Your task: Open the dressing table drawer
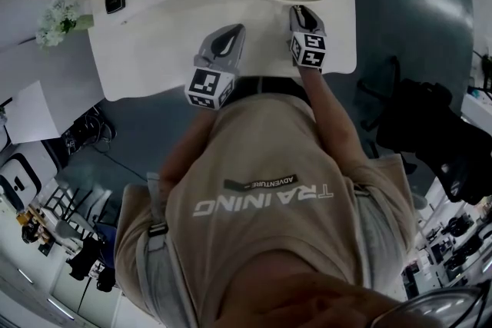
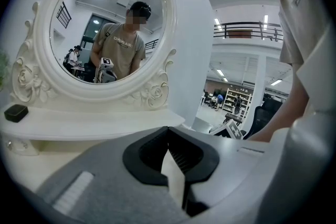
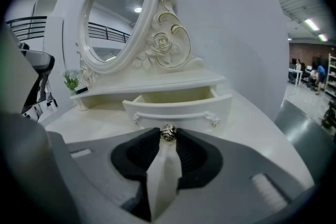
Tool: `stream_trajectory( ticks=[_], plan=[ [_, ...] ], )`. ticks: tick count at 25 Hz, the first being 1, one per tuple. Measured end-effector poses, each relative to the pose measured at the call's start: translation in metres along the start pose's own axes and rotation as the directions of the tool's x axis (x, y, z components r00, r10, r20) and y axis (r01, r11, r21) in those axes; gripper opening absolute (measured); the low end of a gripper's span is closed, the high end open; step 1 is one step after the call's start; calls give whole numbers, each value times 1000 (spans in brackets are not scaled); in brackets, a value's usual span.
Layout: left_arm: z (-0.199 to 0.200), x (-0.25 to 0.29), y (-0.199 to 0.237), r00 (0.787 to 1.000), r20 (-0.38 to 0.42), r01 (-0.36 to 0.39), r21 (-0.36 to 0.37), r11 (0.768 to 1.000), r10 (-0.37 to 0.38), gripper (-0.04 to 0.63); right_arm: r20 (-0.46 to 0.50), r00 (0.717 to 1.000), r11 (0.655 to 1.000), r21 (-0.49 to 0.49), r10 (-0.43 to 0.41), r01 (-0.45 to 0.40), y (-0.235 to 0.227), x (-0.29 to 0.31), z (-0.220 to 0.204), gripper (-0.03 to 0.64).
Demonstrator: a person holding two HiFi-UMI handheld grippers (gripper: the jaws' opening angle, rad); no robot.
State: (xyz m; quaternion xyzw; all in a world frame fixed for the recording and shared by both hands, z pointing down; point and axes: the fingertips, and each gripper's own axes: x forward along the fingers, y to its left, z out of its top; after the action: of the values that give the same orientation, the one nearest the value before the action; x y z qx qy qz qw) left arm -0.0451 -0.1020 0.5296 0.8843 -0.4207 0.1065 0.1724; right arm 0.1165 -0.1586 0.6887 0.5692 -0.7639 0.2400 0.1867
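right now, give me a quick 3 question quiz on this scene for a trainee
1. True or false: the drawer is fully closed.
2. What sits between the fingers of the right gripper? A) the drawer's knob B) a flower C) nothing
3. Fill in: above the drawer stands an oval ___.

Key: 1 false, it is pulled partly out. 2 A. 3 mirror.
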Motion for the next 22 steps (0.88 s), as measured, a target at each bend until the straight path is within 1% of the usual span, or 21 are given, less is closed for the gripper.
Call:
stream_trajectory(
  ticks=[4,8,10,12,15,16,19,22],
  plan=[
    [5,-3,-4,1000,11,-1,32,999,1,6,-14,1000,1000,-21,20,-20,1,-10,-1,112],
    [17,-7,-9,999,45,-10,44,999,8,6,-33,998,999,-21,44,-45,0,-34,-5,112],
    [22,-9,-9,998,65,-13,54,998,9,6,-39,996,997,-29,76,-78,4,-44,-3,112],
    [25,-11,-9,998,69,-16,62,998,11,6,-39,991,990,-46,128,-130,14,-53,4,112],
    [27,-17,-13,998,64,-14,72,997,9,6,-12,981,980,-62,191,-192,25,-71,24,104],
    [30,-18,-14,998,68,-15,77,997,9,6,5,979,977,-67,204,-203,27,-77,34,90],
    [42,-23,-14,996,87,-24,87,996,17,6,61,972,971,-89,228,-222,30,-88,63,13],
    [53,-28,-12,994,105,-38,104,994,27,6,115,956,960,-111,271,-258,38,-101,92,5]
  ],
)
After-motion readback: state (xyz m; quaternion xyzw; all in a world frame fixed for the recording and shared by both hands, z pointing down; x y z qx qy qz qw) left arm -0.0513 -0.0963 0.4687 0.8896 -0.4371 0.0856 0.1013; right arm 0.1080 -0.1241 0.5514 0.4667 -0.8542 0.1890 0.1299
